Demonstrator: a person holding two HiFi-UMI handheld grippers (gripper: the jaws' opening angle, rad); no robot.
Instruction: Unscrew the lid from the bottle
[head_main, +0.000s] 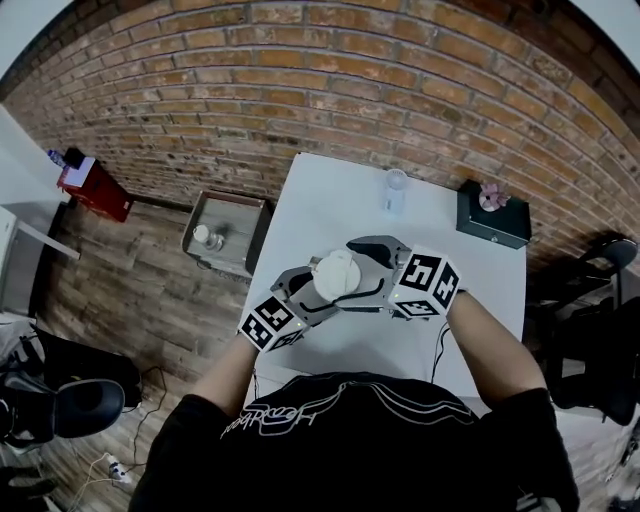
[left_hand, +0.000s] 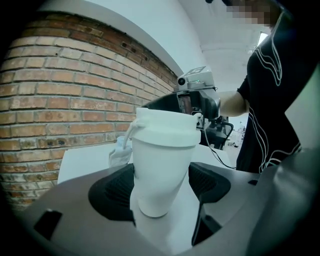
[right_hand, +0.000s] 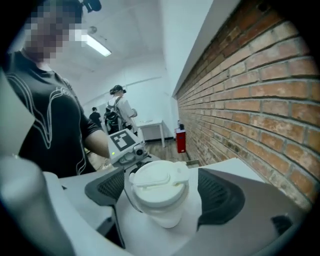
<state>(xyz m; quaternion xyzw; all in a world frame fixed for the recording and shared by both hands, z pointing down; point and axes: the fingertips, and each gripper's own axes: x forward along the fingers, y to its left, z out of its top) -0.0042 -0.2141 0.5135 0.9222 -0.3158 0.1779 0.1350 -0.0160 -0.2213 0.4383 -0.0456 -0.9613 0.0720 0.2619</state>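
A white bottle (left_hand: 161, 172) with a white flip-top lid (head_main: 337, 273) stands upright on the white table (head_main: 485, 300), between both grippers. My left gripper (left_hand: 160, 186) comes in from the lower left in the head view and is shut on the bottle's body, with its dark pads (left_hand: 114, 192) against both sides. From the right, my right gripper (right_hand: 161, 192) reaches in at lid (right_hand: 157, 184) height. Its jaws stand wide around the lid, and a gap shows between the lid and the right-hand pad (right_hand: 219, 196).
A small clear bottle (head_main: 395, 189) stands at the table's far edge, and a black box (head_main: 493, 218) with a pink flower sits at the far right corner. On the floor to the left is a grey bin (head_main: 228, 233). A brick wall runs behind.
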